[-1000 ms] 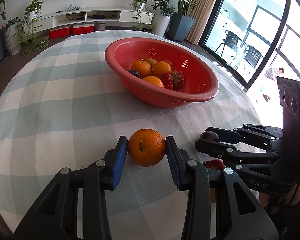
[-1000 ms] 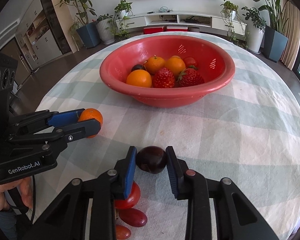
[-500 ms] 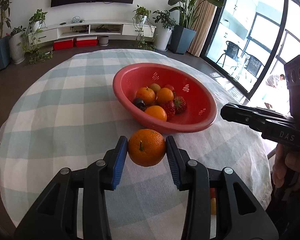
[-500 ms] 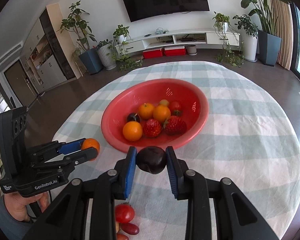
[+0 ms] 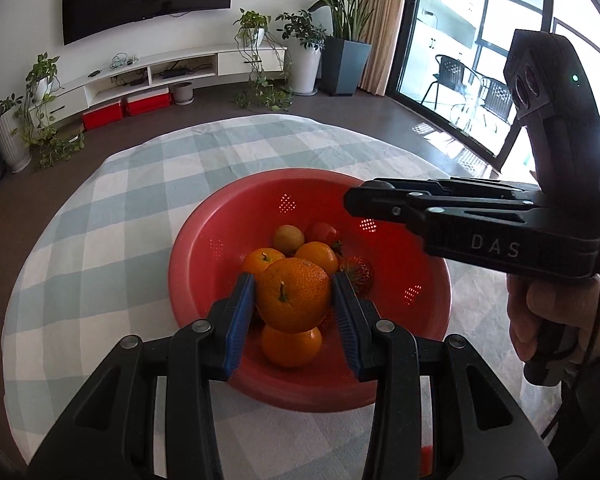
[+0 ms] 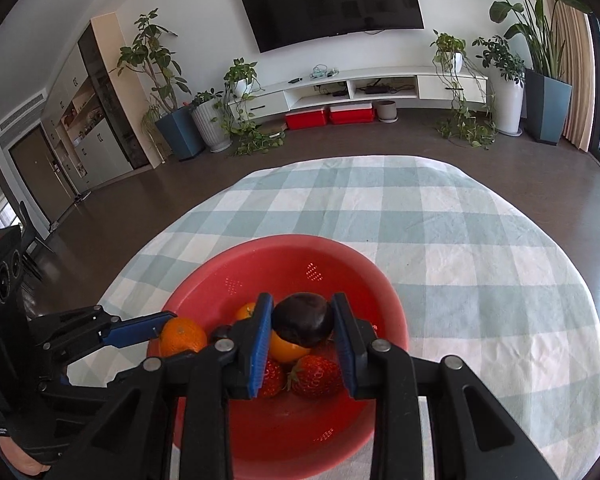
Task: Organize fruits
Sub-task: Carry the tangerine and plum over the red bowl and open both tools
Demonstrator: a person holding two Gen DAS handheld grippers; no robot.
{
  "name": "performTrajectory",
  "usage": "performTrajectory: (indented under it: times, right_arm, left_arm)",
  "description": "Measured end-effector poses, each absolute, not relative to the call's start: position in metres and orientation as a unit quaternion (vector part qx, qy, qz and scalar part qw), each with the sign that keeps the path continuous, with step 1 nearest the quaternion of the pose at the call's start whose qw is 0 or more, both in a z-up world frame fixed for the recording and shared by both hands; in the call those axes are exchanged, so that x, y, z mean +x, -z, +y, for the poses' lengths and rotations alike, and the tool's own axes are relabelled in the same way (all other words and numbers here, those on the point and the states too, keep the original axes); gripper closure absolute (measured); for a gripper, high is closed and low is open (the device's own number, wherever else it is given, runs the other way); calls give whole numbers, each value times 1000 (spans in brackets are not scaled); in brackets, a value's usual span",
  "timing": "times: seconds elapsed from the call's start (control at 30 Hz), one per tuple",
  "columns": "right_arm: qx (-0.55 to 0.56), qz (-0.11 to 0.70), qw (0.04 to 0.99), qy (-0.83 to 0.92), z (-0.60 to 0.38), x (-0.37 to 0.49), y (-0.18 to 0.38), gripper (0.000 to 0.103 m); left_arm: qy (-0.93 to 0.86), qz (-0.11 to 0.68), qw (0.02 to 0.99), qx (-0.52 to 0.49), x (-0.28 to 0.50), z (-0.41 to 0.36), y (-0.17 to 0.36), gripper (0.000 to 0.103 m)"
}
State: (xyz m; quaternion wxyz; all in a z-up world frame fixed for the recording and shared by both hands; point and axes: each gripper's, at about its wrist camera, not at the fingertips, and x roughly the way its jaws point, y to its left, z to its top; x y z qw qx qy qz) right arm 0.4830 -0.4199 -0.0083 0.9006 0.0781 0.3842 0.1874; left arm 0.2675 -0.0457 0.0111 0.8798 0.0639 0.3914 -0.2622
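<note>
The left gripper point(image 5: 293, 300) pinches a round orange mandarin point(image 5: 293, 295) above the red perforated plastic bowl point(image 5: 220, 280) on the checked tablecloth point(image 5: 112, 216). The right gripper point(image 6: 302, 322) clamps a dark purple plum point(image 6: 303, 319) over the same bowl. Only the right wrist view shows that plum and the two strawberries point(image 6: 314, 376) near the bowl's near wall; the left wrist view alone shows the hand point(image 5: 548, 312) holding the right tool.

Your counter point(image 6: 480, 248) is round and covered with a cloth of pale green and white checks that drapes over its rim. Directly on the cloth sits one red perforated bowl point(image 5: 220, 240), toward 6 o'clock in the right wrist view and just right of centre in the left. The checked cloth lies bare from 9 through 12 to 3 o'clock around it.
</note>
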Motion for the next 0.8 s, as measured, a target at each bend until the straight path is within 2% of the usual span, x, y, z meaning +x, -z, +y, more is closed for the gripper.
performTrajectory:
  times: [0.17, 0.6, 0.8]
  right_arm:
    - [68, 402, 896, -178, -419, 488, 29, 71]
    - [22, 395, 902, -173, -408, 485, 36, 70]
    - [8, 393, 903, -171, -403, 482, 37, 70]
  left_arm:
    - [258, 397, 879, 62, 276, -52, 4, 66]
    - [254, 397, 880, 56, 285, -47, 15, 65]
    - [253, 396, 881, 58, 283, -49, 16, 58]
